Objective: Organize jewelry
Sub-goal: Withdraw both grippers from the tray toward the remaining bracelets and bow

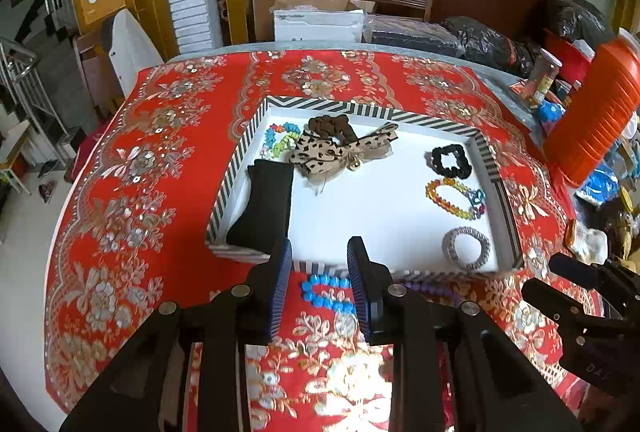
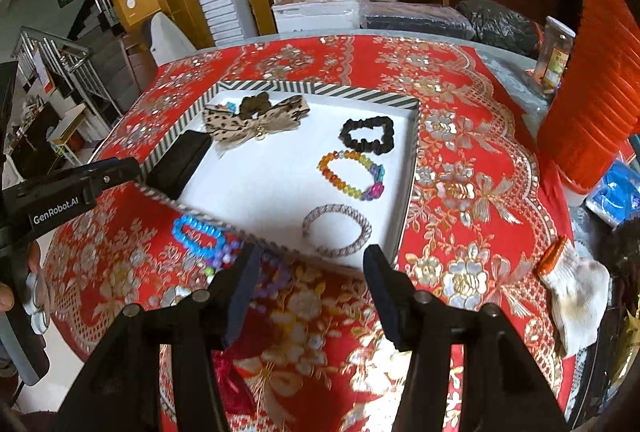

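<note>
A striped-rim white tray (image 1: 360, 108) (image 2: 408, 168) holds a leopard bow (image 1: 336, 150) (image 2: 256, 122), a brown scrunchie (image 1: 330, 126), a black scrunchie (image 1: 450, 160) (image 2: 366, 132), a multicolour bead bracelet (image 1: 456, 198) (image 2: 352, 174), a silver bangle (image 1: 466, 248) (image 2: 338, 232), a black pouch (image 1: 264, 208) (image 2: 180, 164) and small coloured beads (image 1: 280, 140). A blue bead bracelet (image 1: 328, 292) (image 2: 198, 232) and a purple one (image 1: 428, 288) (image 2: 272, 278) lie on the cloth before the tray. My left gripper (image 1: 320, 288) is open above the blue bracelet. My right gripper (image 2: 312, 292) is open and empty.
A red floral cloth (image 1: 160, 232) covers the table. An orange container (image 1: 592, 112) (image 2: 592, 84), a jar (image 2: 556, 52) and clutter stand at the right. A white glove (image 2: 576, 292) lies at the right edge. Boxes and a chair stand behind.
</note>
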`<state>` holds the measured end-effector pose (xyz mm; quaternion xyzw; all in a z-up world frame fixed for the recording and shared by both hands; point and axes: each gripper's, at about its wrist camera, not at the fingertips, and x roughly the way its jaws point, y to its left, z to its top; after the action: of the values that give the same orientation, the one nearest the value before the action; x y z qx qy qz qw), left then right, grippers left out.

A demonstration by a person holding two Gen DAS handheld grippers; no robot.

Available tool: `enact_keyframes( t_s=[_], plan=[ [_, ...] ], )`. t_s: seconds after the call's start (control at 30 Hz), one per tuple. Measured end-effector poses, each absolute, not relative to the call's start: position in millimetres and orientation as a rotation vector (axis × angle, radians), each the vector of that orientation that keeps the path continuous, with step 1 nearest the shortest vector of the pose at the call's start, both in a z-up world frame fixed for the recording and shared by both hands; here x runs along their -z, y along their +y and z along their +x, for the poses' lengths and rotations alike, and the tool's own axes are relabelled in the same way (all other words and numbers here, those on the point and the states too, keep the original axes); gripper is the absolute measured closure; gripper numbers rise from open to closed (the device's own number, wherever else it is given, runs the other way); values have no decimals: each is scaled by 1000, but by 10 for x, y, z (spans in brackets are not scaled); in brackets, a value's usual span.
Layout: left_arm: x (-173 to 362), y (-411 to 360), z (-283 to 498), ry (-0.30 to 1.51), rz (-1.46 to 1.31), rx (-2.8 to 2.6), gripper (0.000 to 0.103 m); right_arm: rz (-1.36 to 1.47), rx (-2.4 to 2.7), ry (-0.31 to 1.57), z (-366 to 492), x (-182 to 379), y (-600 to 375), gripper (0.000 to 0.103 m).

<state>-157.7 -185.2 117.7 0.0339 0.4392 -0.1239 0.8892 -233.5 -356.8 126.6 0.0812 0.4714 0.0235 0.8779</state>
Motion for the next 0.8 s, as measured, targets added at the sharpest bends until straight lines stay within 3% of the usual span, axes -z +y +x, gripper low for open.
enact_keyframes(
  t_s=[0.8],
  plan=[
    [-1185, -1786, -1994, 899, 70, 197, 93, 167, -105, 975, -2701, -1283, -3533, 46]
  ],
)
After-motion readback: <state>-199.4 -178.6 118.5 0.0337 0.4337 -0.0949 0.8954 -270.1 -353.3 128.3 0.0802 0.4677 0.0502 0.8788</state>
